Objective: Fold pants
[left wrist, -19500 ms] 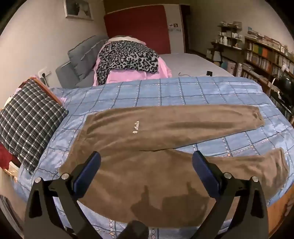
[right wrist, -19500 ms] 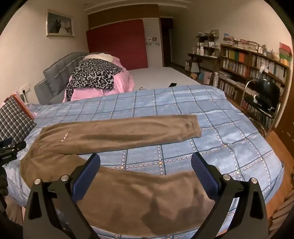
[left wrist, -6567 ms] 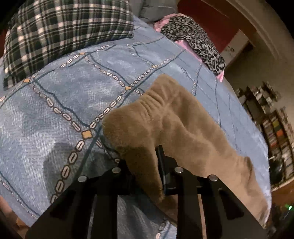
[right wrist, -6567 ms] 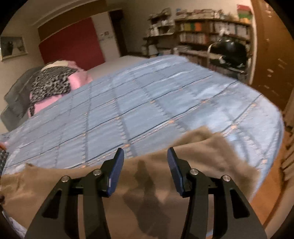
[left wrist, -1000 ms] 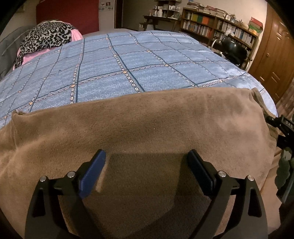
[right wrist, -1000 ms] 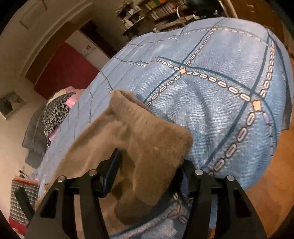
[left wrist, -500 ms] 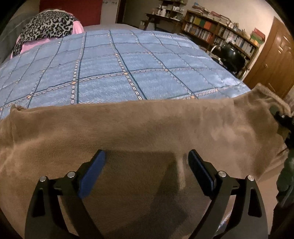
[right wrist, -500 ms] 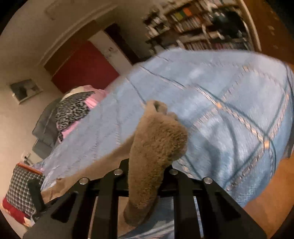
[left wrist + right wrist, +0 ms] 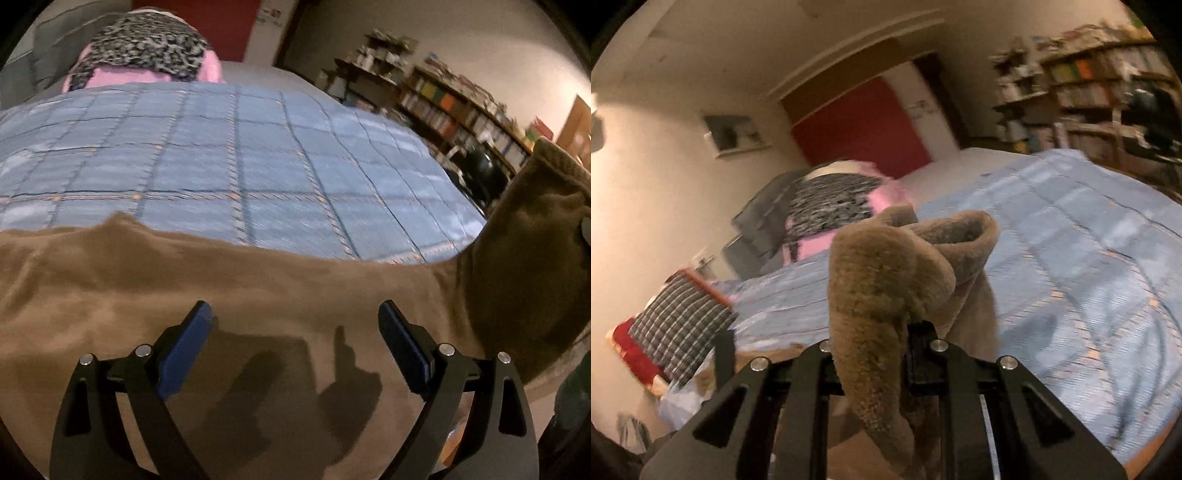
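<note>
The brown fleece pants (image 9: 258,295) lie folded lengthwise along the near edge of the blue checked bedspread (image 9: 258,166). My left gripper (image 9: 295,339) is open and empty, hovering just above the middle of the pants. My right gripper (image 9: 882,354) is shut on the cuff end of the pants (image 9: 886,280) and holds it lifted off the bed. That raised end also shows at the right of the left wrist view (image 9: 535,240). The fabric hides the right fingertips.
A pink and leopard-print pile (image 9: 147,59) lies at the far end of the bed. A plaid pillow (image 9: 679,325) sits at the left end. Bookshelves (image 9: 461,107) and a black chair (image 9: 480,177) stand to the right. The bed edge is near me.
My right gripper has closed on the cuff end and lifted it up off the bed. The left gripper stays open over the pants and has tilted up a little.
</note>
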The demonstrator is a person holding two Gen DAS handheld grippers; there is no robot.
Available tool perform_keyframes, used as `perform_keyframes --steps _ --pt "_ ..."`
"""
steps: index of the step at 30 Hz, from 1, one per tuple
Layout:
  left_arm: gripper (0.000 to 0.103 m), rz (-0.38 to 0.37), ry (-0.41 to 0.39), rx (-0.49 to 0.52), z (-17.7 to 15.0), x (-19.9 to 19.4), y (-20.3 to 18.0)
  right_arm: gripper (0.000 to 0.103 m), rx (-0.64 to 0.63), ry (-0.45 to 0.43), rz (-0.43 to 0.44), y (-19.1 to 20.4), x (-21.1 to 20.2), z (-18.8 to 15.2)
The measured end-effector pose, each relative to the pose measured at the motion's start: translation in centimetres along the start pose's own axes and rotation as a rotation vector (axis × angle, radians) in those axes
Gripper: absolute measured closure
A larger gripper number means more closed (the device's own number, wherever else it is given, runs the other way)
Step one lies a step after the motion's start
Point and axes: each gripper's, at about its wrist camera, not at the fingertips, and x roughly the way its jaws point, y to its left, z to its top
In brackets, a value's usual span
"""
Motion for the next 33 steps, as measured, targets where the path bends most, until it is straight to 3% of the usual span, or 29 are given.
perform_keyframes --steps 5,11,20,26,30,33 --pt "0.011 0.038 -0.046 -0.073 0.0 -2.3 4.5 0.088 -0.074 0.073 0.079 5.5 3.8 -1.0" --pt "0.011 0.081 -0.065 -0.147 -1.0 -4.1 9.3 0.088 -0.207 0.177 0.085 11.3 9.0 -4.7" --pt "0.010 0.114 -0.097 -0.232 -1.9 -5.7 14.1 0.088 -0.395 0.334 0.086 16.5 14.9 -11.6" --pt "0.010 0.124 -0.104 -0.251 -2.2 -6.2 15.3 0.088 -0.441 0.405 0.085 17.3 16.7 -14.7" --pt "0.011 0.129 -0.105 -0.257 -2.4 -6.5 15.6 0.081 -0.425 0.464 0.109 16.8 17.5 -15.7" --pt "0.010 0.130 -0.105 -0.257 -2.5 -6.8 15.5 0.061 -0.410 0.495 0.171 17.1 17.6 -16.0"
